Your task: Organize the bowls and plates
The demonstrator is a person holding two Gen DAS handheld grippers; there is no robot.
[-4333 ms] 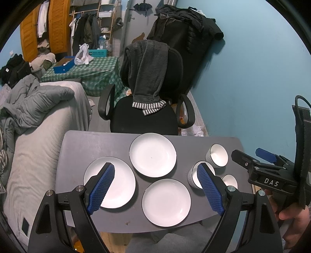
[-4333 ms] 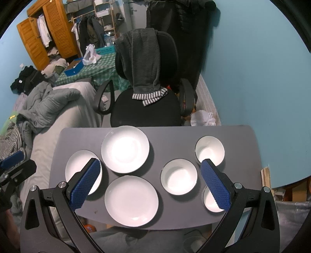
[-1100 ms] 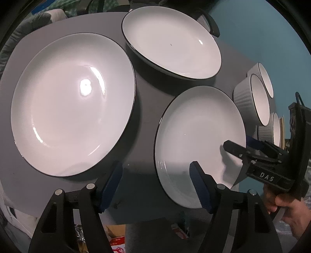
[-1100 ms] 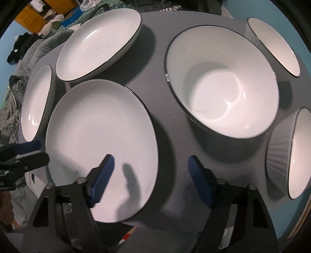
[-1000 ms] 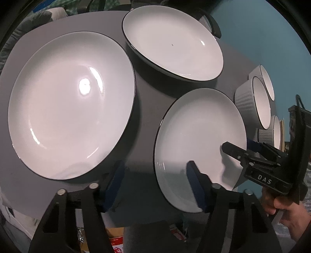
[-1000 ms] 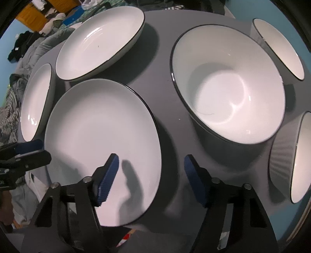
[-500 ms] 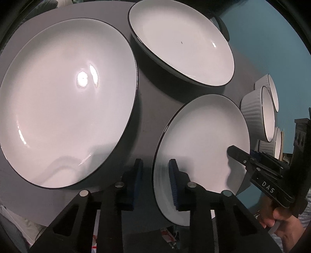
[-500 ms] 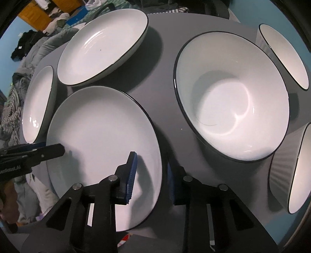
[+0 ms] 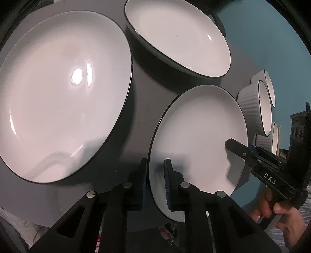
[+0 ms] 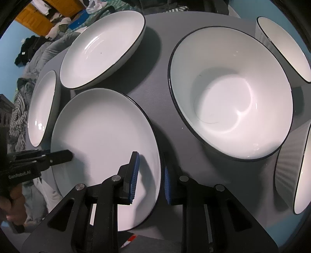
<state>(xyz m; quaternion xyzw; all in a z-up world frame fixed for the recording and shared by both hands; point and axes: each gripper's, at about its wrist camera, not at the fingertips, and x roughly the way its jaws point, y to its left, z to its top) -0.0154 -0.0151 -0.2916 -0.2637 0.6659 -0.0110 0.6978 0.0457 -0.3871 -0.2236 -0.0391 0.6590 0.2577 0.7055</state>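
Observation:
Three white plates with dark rims and three white bowls lie on a grey table [image 9: 140, 109]. The near plate [image 9: 198, 136] [image 10: 101, 140] is held from both sides. My left gripper [image 9: 155, 181] is shut on its left rim. My right gripper [image 10: 149, 175] is nearly closed around its right rim, one pad above and one below; contact is not clear. The left plate [image 9: 62, 101] [image 10: 40, 109] and the far plate [image 9: 178, 37] [image 10: 101, 48] lie flat. A large bowl [image 10: 231, 93] sits right of the near plate.
Two more ribbed bowls [image 10: 283, 44] [image 10: 293, 171] stand at the table's right side; they also show in the left wrist view [image 9: 258, 107]. A blue wall [image 9: 262, 39] lies beyond. Clothes and an orange wardrobe [image 10: 37, 15] are at the far left.
Both grippers have come down from above the table to the near plate and closed their jaws around its opposite rims. The plate's left edge now looks slightly raised.

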